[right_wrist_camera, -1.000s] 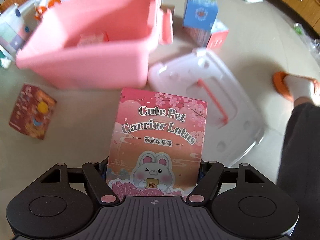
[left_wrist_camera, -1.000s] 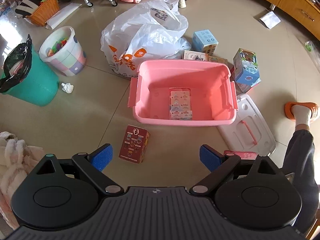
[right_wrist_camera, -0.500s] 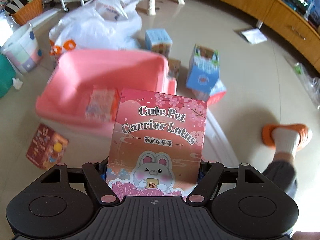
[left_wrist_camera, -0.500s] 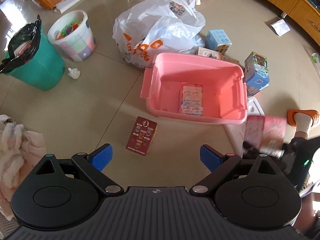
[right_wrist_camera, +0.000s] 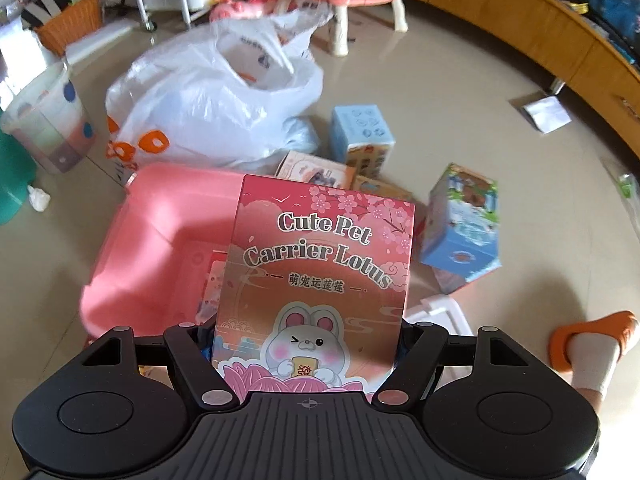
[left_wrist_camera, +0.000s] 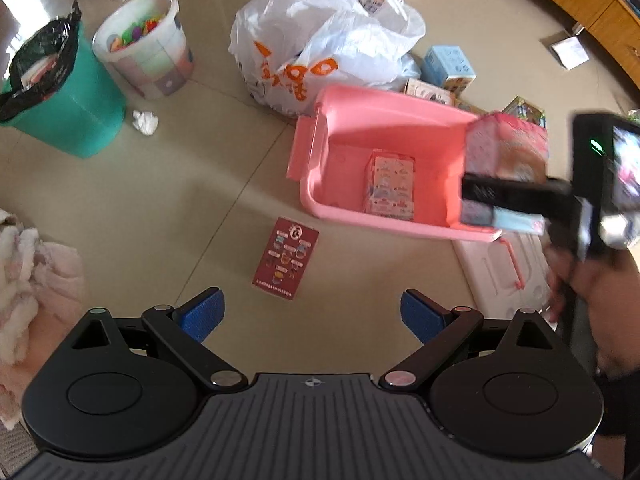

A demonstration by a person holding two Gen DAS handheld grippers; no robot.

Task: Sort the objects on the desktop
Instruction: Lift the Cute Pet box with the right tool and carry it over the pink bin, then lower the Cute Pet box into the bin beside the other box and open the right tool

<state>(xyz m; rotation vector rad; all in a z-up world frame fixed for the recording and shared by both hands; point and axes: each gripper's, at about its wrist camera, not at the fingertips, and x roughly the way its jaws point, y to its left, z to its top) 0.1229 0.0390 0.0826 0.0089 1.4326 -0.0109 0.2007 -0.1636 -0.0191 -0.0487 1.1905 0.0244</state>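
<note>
My right gripper [right_wrist_camera: 306,340] is shut on a pink "Cute Pet Carrier Lotus" box [right_wrist_camera: 320,280] and holds it over the near right corner of the pink bin [right_wrist_camera: 160,240]. The held box also shows in the left wrist view [left_wrist_camera: 506,148], above the bin's right end. The pink bin [left_wrist_camera: 316,152] holds one pale pink box [left_wrist_camera: 388,186]. A dark red box [left_wrist_camera: 286,258] lies on the floor in front of the bin. My left gripper [left_wrist_camera: 312,318] is open and empty, above the floor just short of the red box.
A white bin lid [left_wrist_camera: 500,272] lies right of the bin. Blue boxes [right_wrist_camera: 362,132] [right_wrist_camera: 464,232] and flat boxes [right_wrist_camera: 316,170] lie behind it, with a white plastic bag [left_wrist_camera: 320,36], a toy bucket [left_wrist_camera: 146,44] and a green waste bin [left_wrist_camera: 60,88].
My right gripper has lifted the pink box and carried it left, from beside the lid to over the bin's right end. My left gripper has pulled back and stays open.
</note>
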